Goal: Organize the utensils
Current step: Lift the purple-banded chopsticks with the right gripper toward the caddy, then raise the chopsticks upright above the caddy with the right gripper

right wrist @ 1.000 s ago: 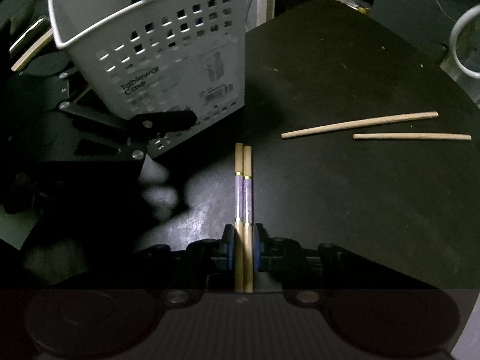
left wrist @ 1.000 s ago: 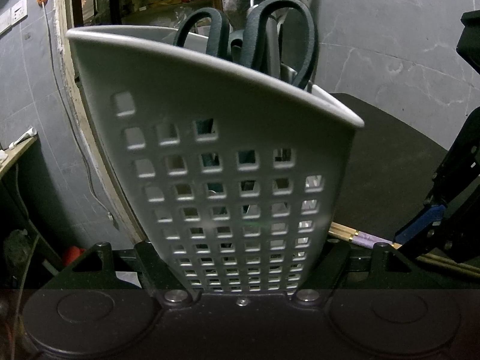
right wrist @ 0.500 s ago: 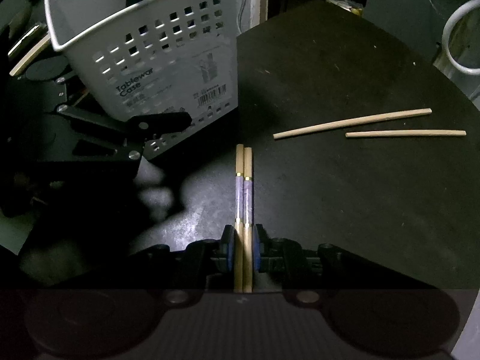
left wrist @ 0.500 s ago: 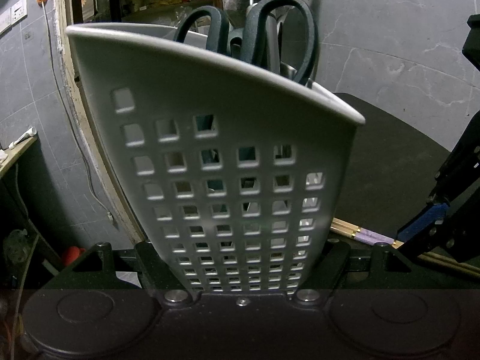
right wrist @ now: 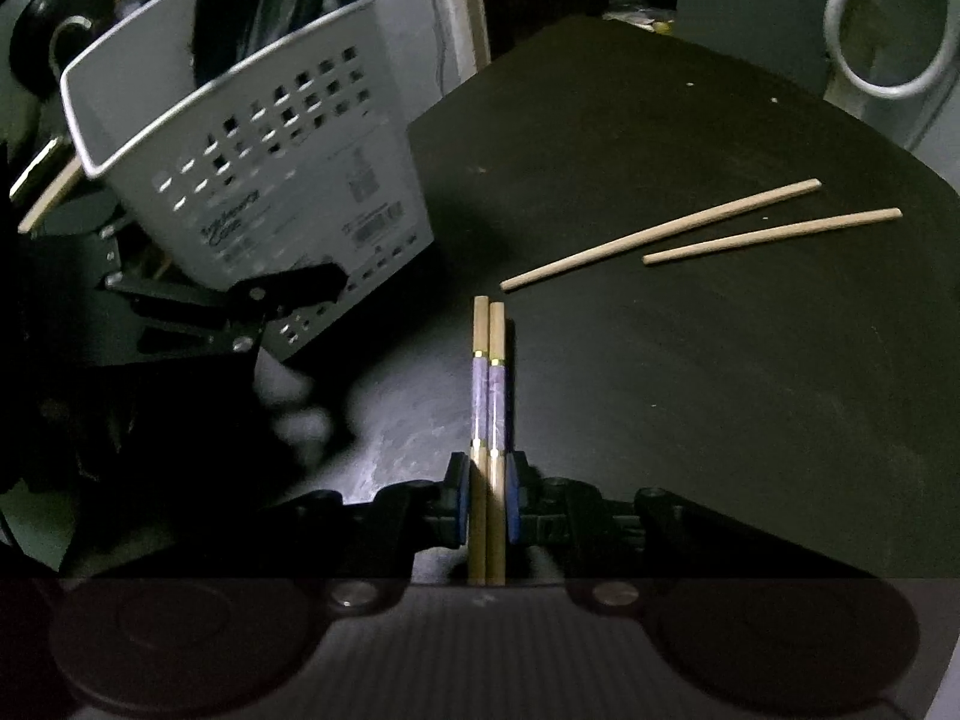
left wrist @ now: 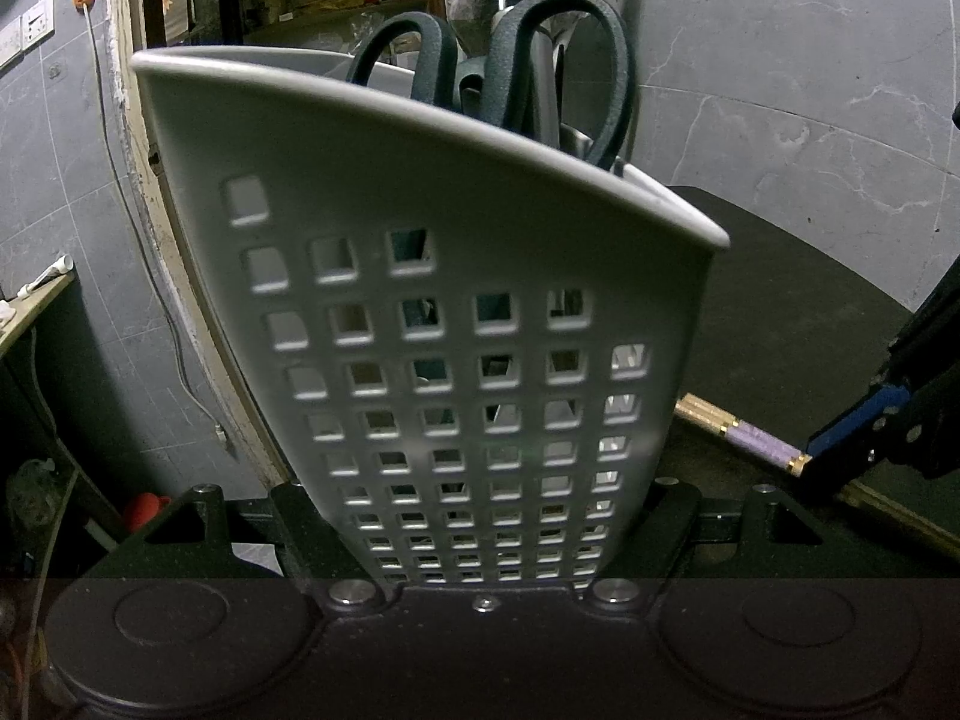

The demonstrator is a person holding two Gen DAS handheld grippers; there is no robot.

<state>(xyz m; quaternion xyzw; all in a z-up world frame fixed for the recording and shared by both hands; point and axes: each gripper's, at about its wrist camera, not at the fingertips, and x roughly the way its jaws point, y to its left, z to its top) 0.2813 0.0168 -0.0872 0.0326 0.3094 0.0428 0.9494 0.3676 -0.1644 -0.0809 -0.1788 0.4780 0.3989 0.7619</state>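
Scissors (left wrist: 540,60) with dark handles are standing in the white perforated caddy (left wrist: 480,330) that the left tool (left wrist: 486,564) is clamping. Right tool (right wrist: 487,507) is pinching two purple-banded wooden chopsticks (right wrist: 491,384) over the dark surface (right wrist: 690,360); two plain chopsticks (right wrist: 708,234) are lying apart.

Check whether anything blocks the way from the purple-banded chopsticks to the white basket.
Nothing visible does. The right hand-held gripper holds the purple-banded chopsticks; bare dark table lies between them and the white basket, gripped by the left hand-held gripper. Scissors occupy part of it.
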